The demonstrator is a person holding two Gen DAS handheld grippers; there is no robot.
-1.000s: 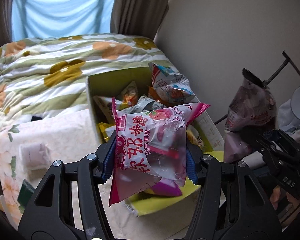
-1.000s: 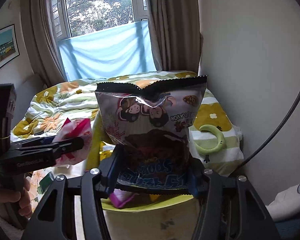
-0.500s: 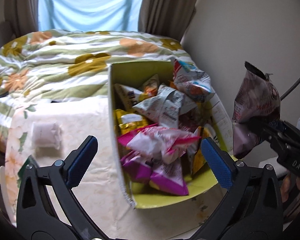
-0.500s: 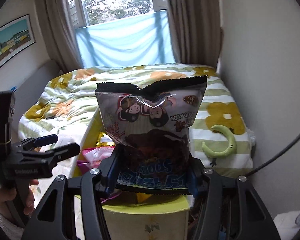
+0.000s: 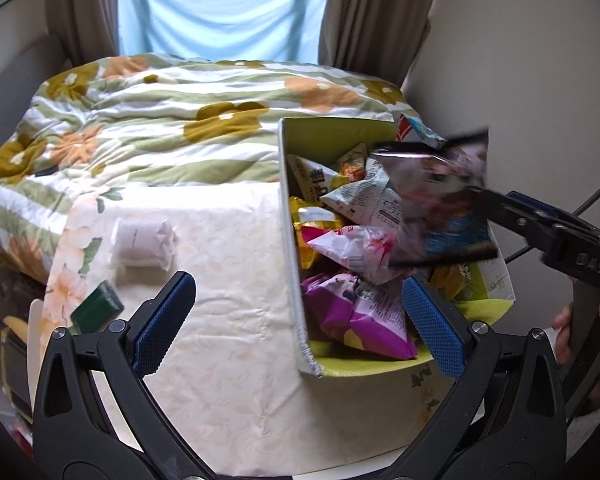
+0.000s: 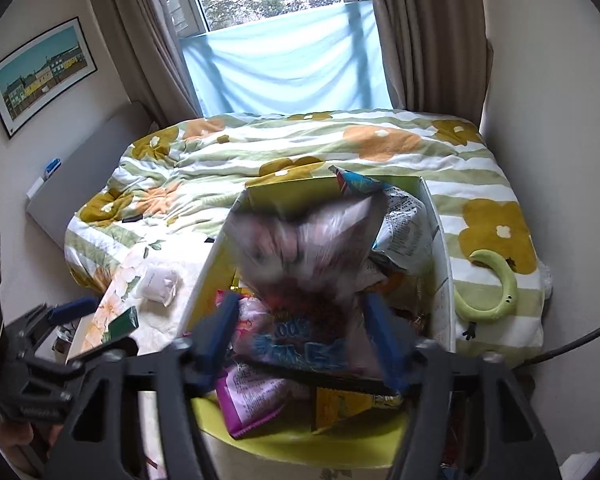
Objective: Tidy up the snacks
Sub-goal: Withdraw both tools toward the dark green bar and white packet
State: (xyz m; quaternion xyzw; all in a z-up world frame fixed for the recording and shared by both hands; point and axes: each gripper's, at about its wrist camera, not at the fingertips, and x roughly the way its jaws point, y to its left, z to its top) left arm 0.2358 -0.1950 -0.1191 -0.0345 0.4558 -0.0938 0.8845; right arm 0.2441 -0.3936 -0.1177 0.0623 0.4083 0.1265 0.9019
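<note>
A green-lined snack box (image 5: 332,136) (image 6: 440,248) stands on the cloth, full of packets, with a pink candy bag (image 5: 348,244) on top. My left gripper (image 5: 296,320) is open and empty, at the box's near left corner. My right gripper (image 6: 300,336) is over the box with a dark chocolate snack bag (image 6: 308,272) between its fingers; that bag is blurred. The jaws look a little parted around it. In the left wrist view the same bag (image 5: 440,200) hangs over the box's right side.
A small white pack (image 5: 142,242) and a dark green box (image 5: 96,312) lie on the floral cloth left of the box. A flowered duvet (image 5: 180,112) covers the bed behind. A green crescent toy (image 6: 496,288) lies on the right.
The left gripper let go of the pink bag, which now lies in the box, and pulled left. The right gripper swung down over the box with the chocolate bag.
</note>
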